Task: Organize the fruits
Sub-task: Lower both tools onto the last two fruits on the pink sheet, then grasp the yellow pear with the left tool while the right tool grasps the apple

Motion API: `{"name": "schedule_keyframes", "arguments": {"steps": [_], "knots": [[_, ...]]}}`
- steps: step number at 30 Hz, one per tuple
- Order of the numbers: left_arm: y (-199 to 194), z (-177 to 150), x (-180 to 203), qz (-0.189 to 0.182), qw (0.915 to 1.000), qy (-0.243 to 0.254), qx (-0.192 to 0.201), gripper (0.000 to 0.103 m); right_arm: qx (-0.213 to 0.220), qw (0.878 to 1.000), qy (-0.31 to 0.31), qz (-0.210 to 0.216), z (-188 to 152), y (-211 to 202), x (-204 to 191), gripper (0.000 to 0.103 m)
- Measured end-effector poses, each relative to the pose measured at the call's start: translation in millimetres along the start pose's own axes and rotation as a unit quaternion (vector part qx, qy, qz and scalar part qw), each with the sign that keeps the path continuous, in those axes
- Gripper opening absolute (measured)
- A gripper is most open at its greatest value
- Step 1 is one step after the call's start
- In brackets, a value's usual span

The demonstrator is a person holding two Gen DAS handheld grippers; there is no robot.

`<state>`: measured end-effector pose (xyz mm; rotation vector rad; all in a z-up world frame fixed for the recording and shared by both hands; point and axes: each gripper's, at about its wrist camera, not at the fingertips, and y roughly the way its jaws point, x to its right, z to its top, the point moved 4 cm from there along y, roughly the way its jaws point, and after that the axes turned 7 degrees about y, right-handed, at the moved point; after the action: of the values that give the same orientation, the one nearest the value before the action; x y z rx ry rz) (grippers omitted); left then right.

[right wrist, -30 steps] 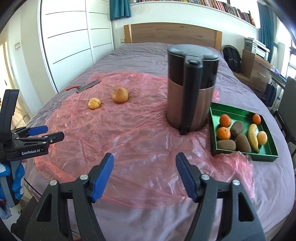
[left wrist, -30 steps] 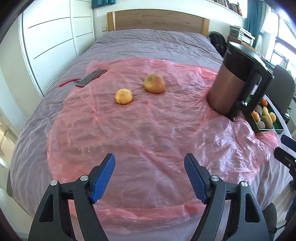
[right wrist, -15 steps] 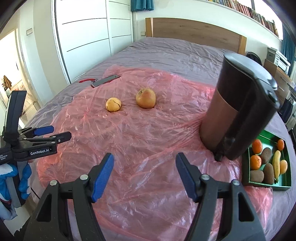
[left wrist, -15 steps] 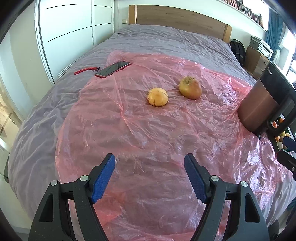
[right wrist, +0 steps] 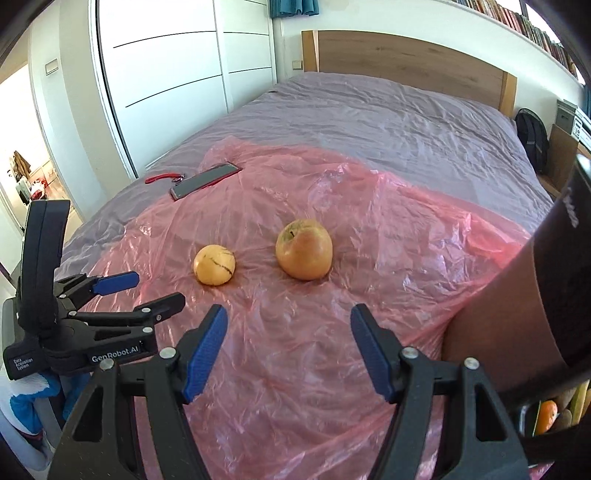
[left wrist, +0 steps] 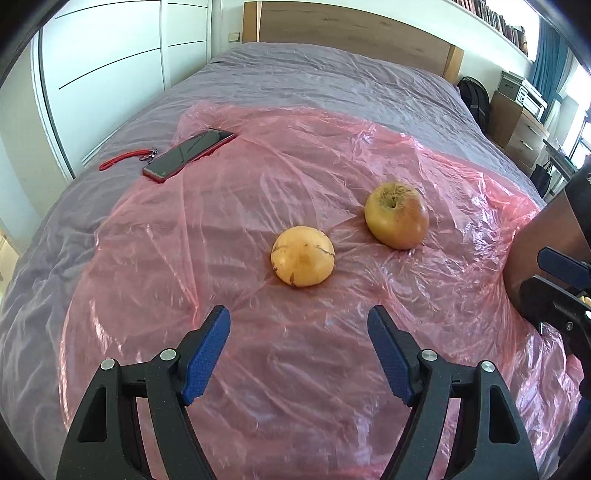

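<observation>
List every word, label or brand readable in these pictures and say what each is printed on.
"GenRobot.AI": on the body of the left gripper, right wrist view.
"Data Acquisition System": small label on the same body, barely legible.
Lettering on the black-and-copper kettle: cut off, unreadable.
Book spines on the shelf: too small.

Yellow fruit (left wrist: 303,256) with dark cracks; yellow-green apple (left wrist: 397,216) blushed red. Translucent pink sheet (left wrist: 258,206) over a grey-purple bed (left wrist: 332,81). Red-edged black phone (left wrist: 188,155). Blue pads (left wrist: 207,356) on black frames.
</observation>
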<state>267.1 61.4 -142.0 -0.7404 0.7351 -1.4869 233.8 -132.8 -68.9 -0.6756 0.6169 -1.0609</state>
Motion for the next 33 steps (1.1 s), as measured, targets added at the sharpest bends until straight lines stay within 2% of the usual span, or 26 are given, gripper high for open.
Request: {"name": "schedule_keyframes", "arguments": {"steps": [8, 16, 23, 33], "knots": [[54.7, 18.8, -4.5, 0.006, 0.9999, 0.001, -0.012, 0.072, -0.012, 1.000, 0.006, 0.005, 28.8, 68.9, 9.9, 0.092], [80.8, 22.9, -8.6, 0.004, 0.9999, 0.001, -0.013, 0.071, -0.025, 0.998, 0.046, 0.022, 44.5, 123.9, 22.9, 0.092], [86.8, 25.9, -5.8, -0.003, 1.0000, 0.006, -0.006, 0.070, -0.034, 0.990, 0.111, 0.077, 46.8, 148.3, 38.2, 0.092], [91.8, 28.6, -5.1, -0.009, 0.9999, 0.012, -0.004, 0.061, -0.053, 0.980, 0.155, 0.117, 40.8, 172.1, 43.4, 0.092]]}}
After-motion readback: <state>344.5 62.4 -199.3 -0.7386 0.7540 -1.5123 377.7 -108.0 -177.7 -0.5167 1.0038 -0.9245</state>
